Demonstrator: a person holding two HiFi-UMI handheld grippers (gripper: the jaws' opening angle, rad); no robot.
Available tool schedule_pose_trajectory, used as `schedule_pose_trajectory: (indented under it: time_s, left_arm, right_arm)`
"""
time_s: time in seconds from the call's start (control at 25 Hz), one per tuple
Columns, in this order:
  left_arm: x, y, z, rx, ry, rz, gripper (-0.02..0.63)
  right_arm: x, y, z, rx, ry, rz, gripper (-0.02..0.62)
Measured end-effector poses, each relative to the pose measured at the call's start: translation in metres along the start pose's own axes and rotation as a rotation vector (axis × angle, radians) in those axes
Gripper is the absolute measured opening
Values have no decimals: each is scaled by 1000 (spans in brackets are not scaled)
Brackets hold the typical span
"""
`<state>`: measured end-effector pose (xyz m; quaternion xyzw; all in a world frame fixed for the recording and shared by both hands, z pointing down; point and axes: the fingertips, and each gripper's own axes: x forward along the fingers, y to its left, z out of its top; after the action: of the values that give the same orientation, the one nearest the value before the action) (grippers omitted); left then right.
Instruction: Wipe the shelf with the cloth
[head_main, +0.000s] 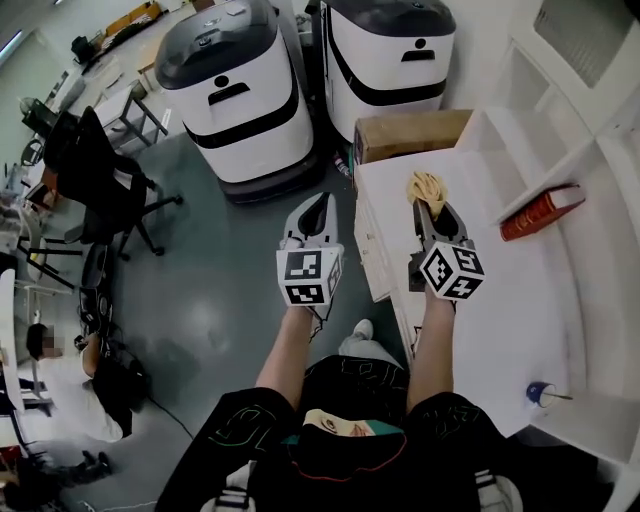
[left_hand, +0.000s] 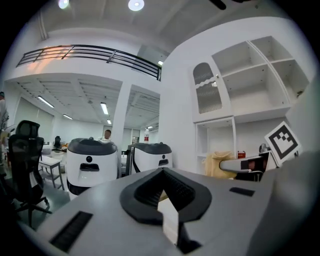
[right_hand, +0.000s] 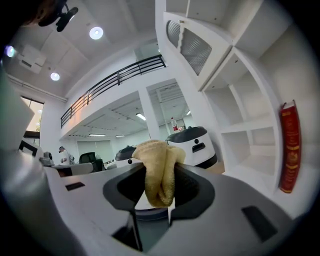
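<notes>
Over the white shelf (head_main: 530, 290) we hold our right gripper (head_main: 428, 205), jaws pinched on the yellow cloth (head_main: 424, 186) bunched at their tip; our left gripper (head_main: 320, 200) hangs beside the shelf over the floor (head_main: 220, 290), jaws together on nothing

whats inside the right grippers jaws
A bunched yellow cloth, pinched by the right gripper. Its lower end, down between the jaws, is covered.
</notes>
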<state>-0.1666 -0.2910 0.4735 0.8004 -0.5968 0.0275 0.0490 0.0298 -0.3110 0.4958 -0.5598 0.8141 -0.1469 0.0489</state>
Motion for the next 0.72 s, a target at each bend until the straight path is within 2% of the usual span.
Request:
schedule_pose_trajectory:
  time_s: [0.2,0.28,0.36,0.6,0.72]
  left_arm:
    - [40,3,0,-31,2,15,0]
    - [53,6,2,-47,-2,24,-1]
    - [67,0,8,-52,-11,7,0]
    - [121,-39,13,-64,-10,-132,-2]
    - [153,-78,16,-52,-7,-284,-2]
  right_arm:
    - [32,-20,5,-23,19,20,138]
    - [41,-19,7,-72,34,31,138]
    - [46,-28,13,-139,47,0,138]
    - [38,-73,40,-226,-1,-127,138]
    - [27,-96,53,-331,-7,-239,138]
